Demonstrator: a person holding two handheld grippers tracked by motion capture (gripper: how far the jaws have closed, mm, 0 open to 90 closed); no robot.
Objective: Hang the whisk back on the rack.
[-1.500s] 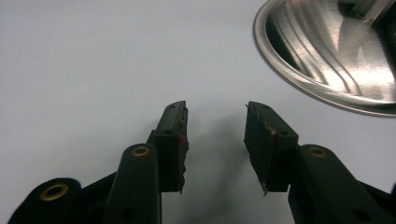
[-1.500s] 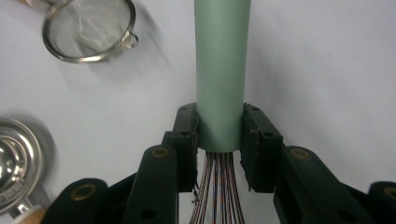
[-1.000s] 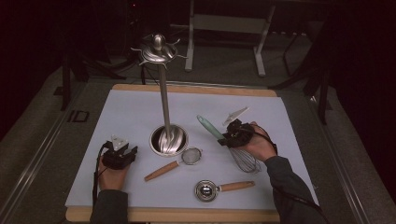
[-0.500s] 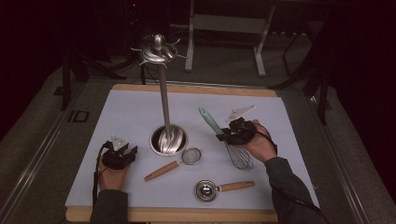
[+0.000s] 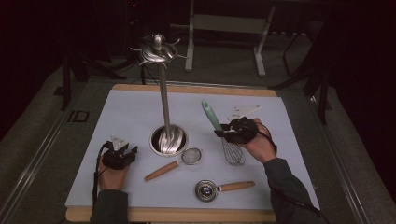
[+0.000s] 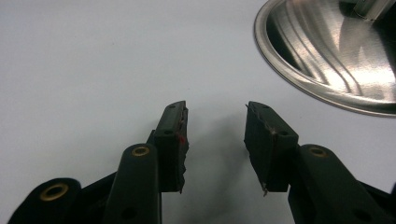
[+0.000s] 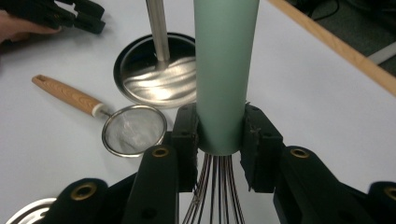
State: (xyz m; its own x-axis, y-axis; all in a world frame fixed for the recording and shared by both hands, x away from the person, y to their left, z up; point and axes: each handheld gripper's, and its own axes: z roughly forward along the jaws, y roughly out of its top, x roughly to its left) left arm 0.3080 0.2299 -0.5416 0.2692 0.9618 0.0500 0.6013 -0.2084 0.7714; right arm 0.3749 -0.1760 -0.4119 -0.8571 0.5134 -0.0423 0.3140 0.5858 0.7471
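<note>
Nearest the person, a small steel scoop with a wooden handle (image 5: 219, 188) lies flat on the white-covered table (image 5: 130, 112), with nothing near it. A bit further in sits the little mesh strainer (image 5: 191, 156), handle pointing back toward the left; it shows in the right gripper view too (image 7: 134, 130).

The left hand-held gripper (image 5: 119, 153) sits low on the table, jaws apart with nothing between them, just bare white surface. Its own camera catches the rim of the stand's steel base (image 6: 322, 56) off to one side.

The real action is on the right. The right hand-held gripper (image 5: 229, 132) is clamped on the whisk (image 5: 219, 128), pads squeezing the mint-green handle right where it meets the wires. From above, the handle tilts up and away toward the stand while the wire end (image 5: 233, 151) hangs low over the table, apparently close to it or brushing it; hard to call.

Further back is the tall utensil stand (image 5: 163, 100), its pole rising from the round base to a ring of hooks (image 5: 158, 50) on top. Looks like the whisk is headed up there.

What could go sideways: that handle is smooth and round, and the grip is at one end, so the whisk could pivot or slide in the pads. Swing too close and it knocks the skinny pole, and hooking the tip takes aim.
</note>
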